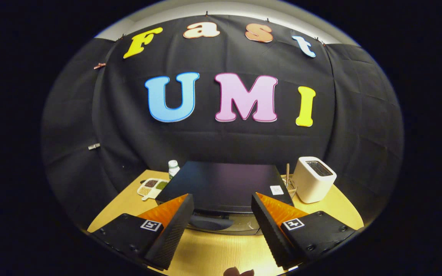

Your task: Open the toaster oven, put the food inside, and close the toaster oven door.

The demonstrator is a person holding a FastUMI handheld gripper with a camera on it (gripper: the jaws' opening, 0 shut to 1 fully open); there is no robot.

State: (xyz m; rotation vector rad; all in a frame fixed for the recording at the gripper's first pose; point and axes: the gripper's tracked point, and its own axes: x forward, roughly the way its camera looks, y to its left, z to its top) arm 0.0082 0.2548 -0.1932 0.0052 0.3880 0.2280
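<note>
My tongs [223,214] hover wide open and empty above the pale wooden bench [221,249]. Just ahead, the black boxy toaster oven [225,184] has its glass door [240,226] apparently closed. I judge nothing done: opening, loading, closing remain.

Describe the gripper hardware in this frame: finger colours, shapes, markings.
The hand-held two-finger gripper has two wedge-shaped black fingers with ribbed, grooved faces. Each finger carries a bright orange ribbed panel tapering to a point at the tip. Behind them, the black finger mounts each carry a square white-and-black fiducial tag and small screws. No cables or sleeves are visible. The fingers stand open.
</note>
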